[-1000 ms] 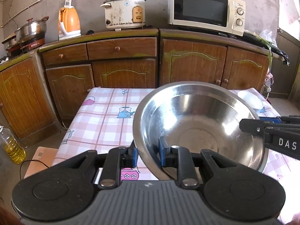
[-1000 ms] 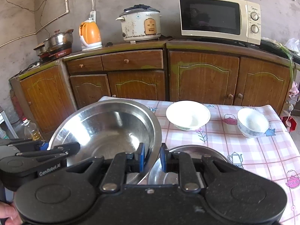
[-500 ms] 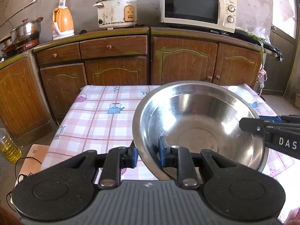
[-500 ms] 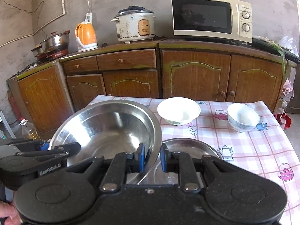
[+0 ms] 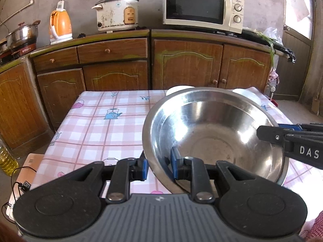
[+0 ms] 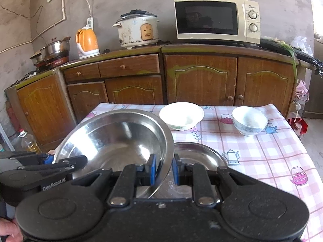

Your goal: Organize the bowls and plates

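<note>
A large steel bowl [image 5: 212, 133] is held above the checked table by both grippers. My left gripper [image 5: 158, 166] is shut on its near-left rim. My right gripper [image 6: 163, 168] is shut on its right rim; the bowl also shows in the right wrist view [image 6: 117, 139]. The right gripper shows at the right edge of the left wrist view [image 5: 292, 139], and the left gripper at the left of the right wrist view [image 6: 50, 161]. A steel plate [image 6: 197, 155] lies on the table under the right gripper. Two white bowls [image 6: 181, 117] [image 6: 249, 121] stand at the far side.
The table [image 5: 101, 125] has a pink checked cloth. Brown cabinets [image 6: 201, 80] stand behind, bearing a microwave [image 6: 216, 20], a rice cooker [image 6: 137, 30], an orange kettle [image 6: 86, 40] and a pot [image 6: 54, 48]. An oil bottle [image 5: 6, 157] and a cardboard box [image 5: 26, 167] are on the floor at left.
Both grippers have carried the steel bowl to the right over the table, toward the steel plate. The grip on the bowl has not changed.
</note>
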The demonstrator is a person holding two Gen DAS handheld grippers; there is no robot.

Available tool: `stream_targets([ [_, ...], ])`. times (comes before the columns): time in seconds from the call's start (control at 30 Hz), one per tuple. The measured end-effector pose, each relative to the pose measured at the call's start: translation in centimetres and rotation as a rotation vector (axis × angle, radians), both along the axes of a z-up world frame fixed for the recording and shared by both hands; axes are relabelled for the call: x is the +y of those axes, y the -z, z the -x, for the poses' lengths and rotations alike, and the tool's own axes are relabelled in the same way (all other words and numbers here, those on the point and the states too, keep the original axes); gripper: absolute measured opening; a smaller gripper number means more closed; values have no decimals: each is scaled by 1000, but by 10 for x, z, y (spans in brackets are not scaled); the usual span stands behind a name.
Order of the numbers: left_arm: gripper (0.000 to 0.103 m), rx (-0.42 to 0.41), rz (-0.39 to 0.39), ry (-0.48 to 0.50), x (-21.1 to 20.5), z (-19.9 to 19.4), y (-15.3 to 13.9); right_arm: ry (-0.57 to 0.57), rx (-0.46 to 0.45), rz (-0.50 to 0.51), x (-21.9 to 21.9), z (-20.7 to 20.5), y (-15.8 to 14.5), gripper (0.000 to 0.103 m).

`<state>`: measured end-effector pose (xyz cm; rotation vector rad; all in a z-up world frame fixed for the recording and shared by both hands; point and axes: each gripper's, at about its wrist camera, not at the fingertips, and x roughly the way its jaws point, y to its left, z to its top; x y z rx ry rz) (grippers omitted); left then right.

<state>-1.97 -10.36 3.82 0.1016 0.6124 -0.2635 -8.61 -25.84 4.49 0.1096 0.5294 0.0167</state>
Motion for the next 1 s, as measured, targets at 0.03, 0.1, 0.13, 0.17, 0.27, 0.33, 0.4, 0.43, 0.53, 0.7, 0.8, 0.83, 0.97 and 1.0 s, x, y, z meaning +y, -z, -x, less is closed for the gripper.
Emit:
stream_targets([
  [0.03,23,1,3,5,-1,1,0,4,0,-2,-2,2,0,23],
  [0.1,23,1,7,13,-4,4,1,10,0,-6,-6,6,1,23],
  [0.13,23,0,5,17,-5,6,1,11,1,-6,-7,8,1,23],
  [0.17,23,1,5,20,-6,7,2,13,3,-4,-8,10,2,23],
  [0.27,23,2,7,25,-10,10,4,20,3,-3,-12,16,3,23],
  [0.33,23,5,9,29,-12,13,5,26,3,-4,-14,20,4,23],
  [0.4,23,7,13,33,-14,16,6,31,3,-2,-16,24,5,23],
  [0.43,23,8,14,36,-15,18,7,33,3,-2,-17,26,6,23],
  [0.53,23,12,11,44,-18,22,10,36,8,-2,-21,33,9,23],
  [0.7,23,21,12,59,-23,28,15,50,15,-4,-27,43,14,23],
  [0.8,23,23,7,67,-27,32,18,60,19,-11,-32,49,19,23],
  [0.83,23,26,7,69,-28,34,20,62,20,-8,-33,51,21,23],
  [0.97,23,39,0,84,-33,39,27,71,33,-14,-40,60,29,23],
  [1.0,23,41,-2,87,-35,40,29,76,36,-16,-42,62,31,23],
])
